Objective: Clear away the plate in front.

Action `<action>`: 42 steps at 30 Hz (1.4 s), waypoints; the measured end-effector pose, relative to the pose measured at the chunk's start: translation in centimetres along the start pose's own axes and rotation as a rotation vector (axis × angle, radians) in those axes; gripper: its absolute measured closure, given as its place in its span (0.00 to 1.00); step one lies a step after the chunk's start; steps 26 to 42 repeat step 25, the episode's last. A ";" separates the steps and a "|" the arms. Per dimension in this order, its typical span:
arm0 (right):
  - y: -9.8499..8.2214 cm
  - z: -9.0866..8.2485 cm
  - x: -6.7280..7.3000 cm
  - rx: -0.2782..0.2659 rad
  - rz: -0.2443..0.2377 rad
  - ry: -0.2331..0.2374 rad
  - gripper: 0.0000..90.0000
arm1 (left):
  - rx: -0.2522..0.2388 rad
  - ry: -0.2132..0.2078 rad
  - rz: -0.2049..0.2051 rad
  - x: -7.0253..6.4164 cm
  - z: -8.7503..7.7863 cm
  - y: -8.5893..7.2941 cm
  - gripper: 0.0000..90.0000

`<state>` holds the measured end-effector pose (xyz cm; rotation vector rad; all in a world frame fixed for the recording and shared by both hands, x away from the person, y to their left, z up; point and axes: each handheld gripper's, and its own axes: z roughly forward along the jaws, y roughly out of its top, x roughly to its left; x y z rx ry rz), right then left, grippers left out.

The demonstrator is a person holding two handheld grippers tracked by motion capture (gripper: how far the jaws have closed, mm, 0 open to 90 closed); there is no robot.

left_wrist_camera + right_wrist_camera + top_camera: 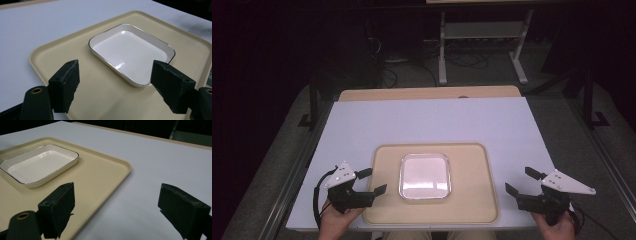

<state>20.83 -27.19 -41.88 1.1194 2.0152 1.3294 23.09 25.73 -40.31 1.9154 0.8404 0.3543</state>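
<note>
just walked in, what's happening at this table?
A person holds tongs in each hand at a white table. A beige tray sits near the front edge with an empty white square dish on it. The left tongs hang open over the tray's left edge, aimed at the dish, nothing between the jaws. The right tongs are open too, over bare table right of the tray.

Only the dish (424,176) sits mid-tray (472,210); bare table (427,120) surrounds both.
</note>
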 end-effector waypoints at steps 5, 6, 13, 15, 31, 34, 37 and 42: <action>0.0 0.0 0.1 0.003 -0.009 -0.002 0.14 | 0.002 0.023 0.043 -0.2 -0.5 -0.3 0.24; 0.0 0.0 0.1 0.003 -0.009 -0.001 0.14 | 0.007 0.028 0.051 -0.3 -0.5 -0.3 0.24; 0.0 -0.1 0.2 0.003 -0.014 0.005 0.14 | 0.009 0.031 0.059 -0.3 -0.4 -0.4 0.24; 0.0 -0.1 0.2 0.004 -0.013 0.007 0.14 | 0.012 0.025 0.062 -0.2 -0.3 -0.3 0.24; 0.0 0.2 0.2 0.015 -0.027 0.025 0.14 | 0.012 0.035 0.063 -0.3 -0.1 -0.2 0.24; 0.0 0.2 0.2 0.015 -0.027 0.025 0.14 | 0.012 0.035 0.063 -0.3 -0.1 -0.2 0.24; 0.0 0.2 0.2 0.015 -0.027 0.025 0.14 | 0.012 0.035 0.063 -0.3 -0.1 -0.2 0.24; 0.0 0.2 0.2 0.015 -0.027 0.025 0.14 | 0.012 0.035 0.063 -0.3 -0.1 -0.2 0.24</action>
